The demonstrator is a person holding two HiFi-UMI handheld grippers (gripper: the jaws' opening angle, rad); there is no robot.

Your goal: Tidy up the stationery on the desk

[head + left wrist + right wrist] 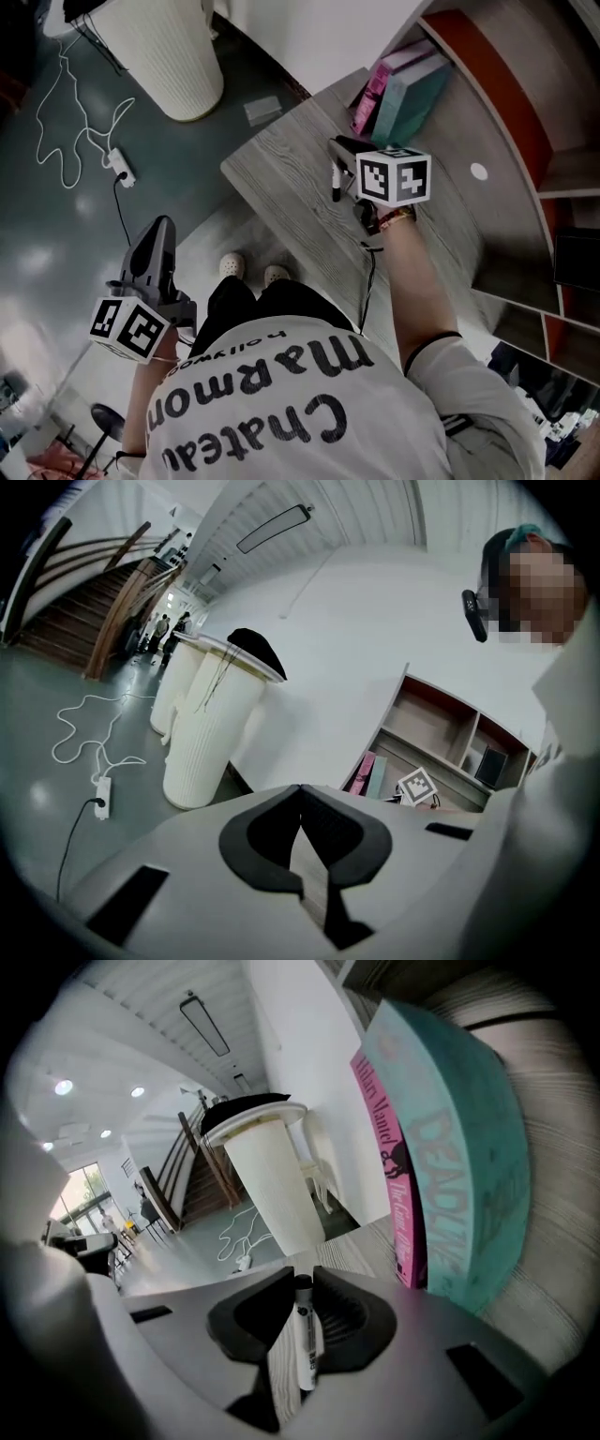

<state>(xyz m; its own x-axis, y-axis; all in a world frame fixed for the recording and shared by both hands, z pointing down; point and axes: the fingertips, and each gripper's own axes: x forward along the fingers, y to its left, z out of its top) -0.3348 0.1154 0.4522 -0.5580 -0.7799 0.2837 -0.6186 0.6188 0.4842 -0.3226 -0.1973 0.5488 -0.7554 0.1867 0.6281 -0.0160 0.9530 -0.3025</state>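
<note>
My right gripper is over the wooden desk, shut on a white marker pen with a black cap. The marker sticks out between the jaws, in the head view too. Right in front stand a pink book and a teal book, leaning against the shelf; the two books show at the desk's far end. My left gripper hangs low at my left side, off the desk, above the floor. Its jaws are shut with nothing between them.
A tall white ribbed cylinder stands on the floor left of the desk. A white cable with a power strip lies on the floor. Shelves with a red panel run along the desk's right side. A staircase is far off.
</note>
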